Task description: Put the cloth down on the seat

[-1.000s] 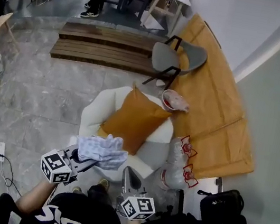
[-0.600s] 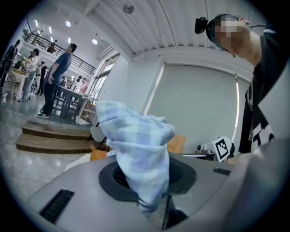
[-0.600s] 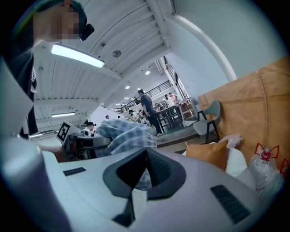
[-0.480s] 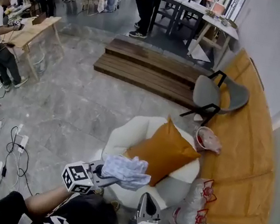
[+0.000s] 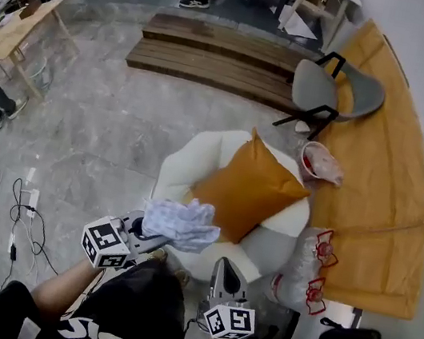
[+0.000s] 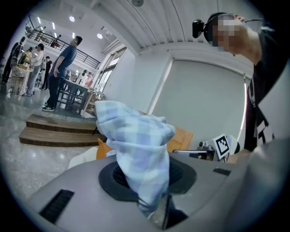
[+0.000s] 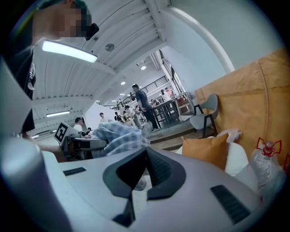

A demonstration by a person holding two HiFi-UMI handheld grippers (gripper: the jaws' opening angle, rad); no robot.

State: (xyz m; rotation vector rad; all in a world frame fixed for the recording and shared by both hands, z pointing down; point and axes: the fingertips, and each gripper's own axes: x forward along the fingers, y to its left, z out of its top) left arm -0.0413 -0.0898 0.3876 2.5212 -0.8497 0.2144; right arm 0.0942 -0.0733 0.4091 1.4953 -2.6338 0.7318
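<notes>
A light blue checked cloth [image 5: 181,222] bunches up from my left gripper [image 5: 145,236], which is shut on its lower end. In the left gripper view the cloth [image 6: 136,145] rises out of the closed jaws of the left gripper [image 6: 153,201]. It hangs in the air over the near edge of a white armchair [image 5: 187,170], whose seat is largely covered by an orange cushion [image 5: 249,189]. My right gripper [image 5: 223,275] points at the armchair's near right side, jaws together and empty. In the right gripper view, the right gripper [image 7: 144,181] has the cloth [image 7: 118,137] to its left.
A plastic bag with red print [image 5: 307,264] leans against the armchair's right side. Beyond the armchair are a grey chair [image 5: 324,87], a round bowl with a pink rag [image 5: 319,162], an orange bench surface [image 5: 381,178] and wooden steps [image 5: 215,60]. Cables and a power strip [image 5: 28,201] lie on the floor at the left.
The head view has swung and shifted. My left gripper still holds the cloth by the armchair's near edge, and the right gripper stays below it, jaws together.
</notes>
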